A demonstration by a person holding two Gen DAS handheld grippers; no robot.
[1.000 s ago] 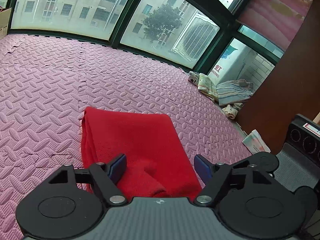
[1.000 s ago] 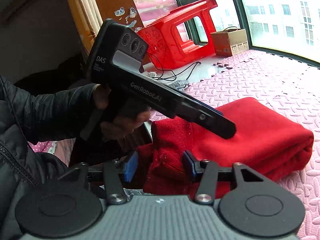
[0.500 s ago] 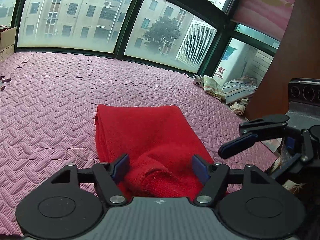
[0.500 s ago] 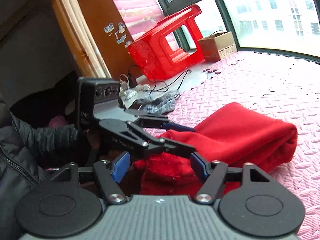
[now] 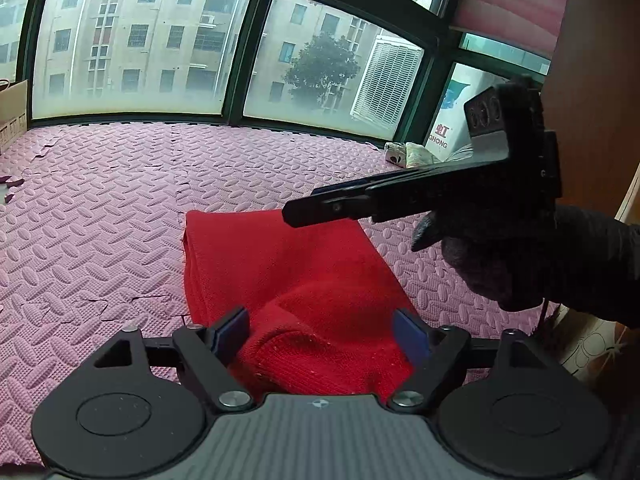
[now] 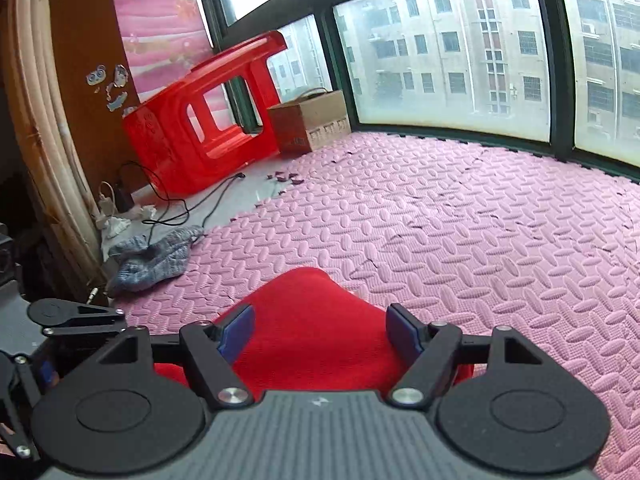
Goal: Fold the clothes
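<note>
Sweater (image 5: pixel 280 272) lies folded on pink mat (image 5: pixel 100 200). Left gripper (image 5: pixel 320 336) and right gripper (image 6: pixel 320 332) both opening, nothing pinched; cloth apparently beneath. Seat pads on one near edge before closing.

My left claw's body hides the near end of the red cloth (image 5: pixel 280 272). From the right wrist, only its peak shows. The pile of clothes (image 5: pixel 412 154) at the mat's far corner sits partly behind my right claw (image 5: pixel 316 210).
</note>
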